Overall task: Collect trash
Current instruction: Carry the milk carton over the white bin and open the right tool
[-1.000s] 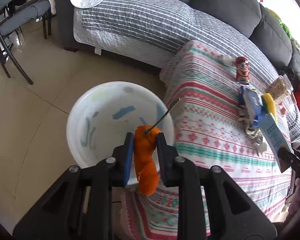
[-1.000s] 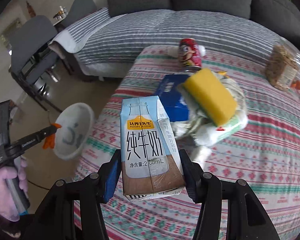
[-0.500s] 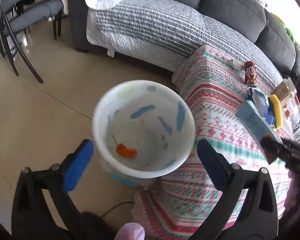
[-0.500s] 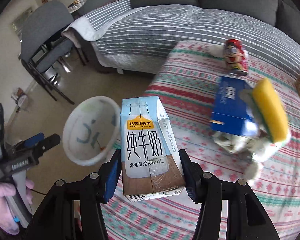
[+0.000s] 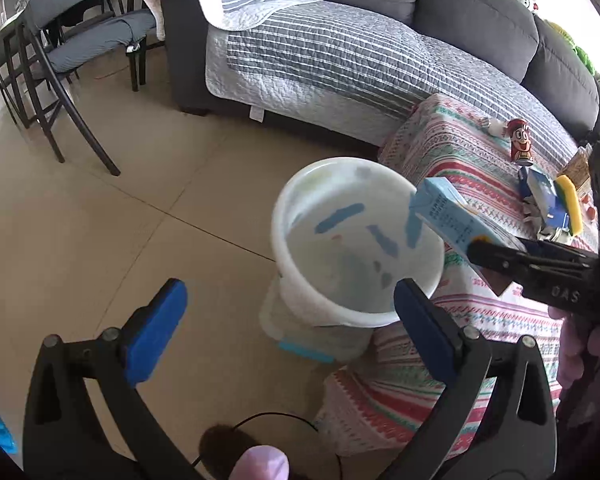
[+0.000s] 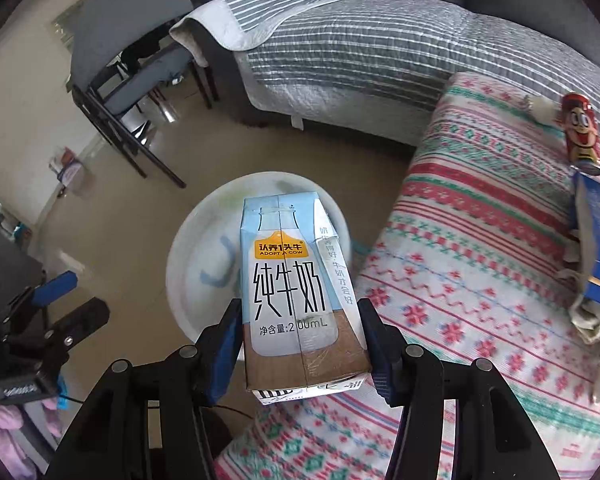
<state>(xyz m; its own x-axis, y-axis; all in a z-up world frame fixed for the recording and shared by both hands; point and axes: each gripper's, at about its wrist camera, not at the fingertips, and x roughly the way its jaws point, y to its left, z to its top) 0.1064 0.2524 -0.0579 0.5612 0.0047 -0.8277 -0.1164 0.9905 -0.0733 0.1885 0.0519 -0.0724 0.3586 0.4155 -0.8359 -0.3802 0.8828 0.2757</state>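
A white trash bin point(image 5: 278, 236) stands on the floor against the corner of the cloth-covered table point(image 5: 440, 160). My left gripper point(image 5: 290, 320) hangs wide open and holds nothing, just in front of the bin. My right gripper point(image 6: 300, 320) is shut on a light-blue milk carton point(image 6: 296, 292), upright between its pads. The carton hovers over the bin's rim point(image 6: 180, 248) on the table side. In the left wrist view the carton point(image 5: 448, 216) juts over the bin's right rim. The inside of the bin is blurred.
On the table lie a red can point(image 6: 580, 136), a blue box point(image 6: 598, 240), a yellow sponge point(image 5: 568, 204) and crumpled paper point(image 6: 592, 320). A grey striped sofa point(image 5: 340, 52) runs behind. Dark chairs point(image 5: 60, 60) stand at the left on the tiled floor. A black cable point(image 5: 276, 420) lies near the bin.
My left gripper opened, an orange peel fell into the bin, and that gripper drew back. My right gripper carried the milk carton from over the table to above the bin.
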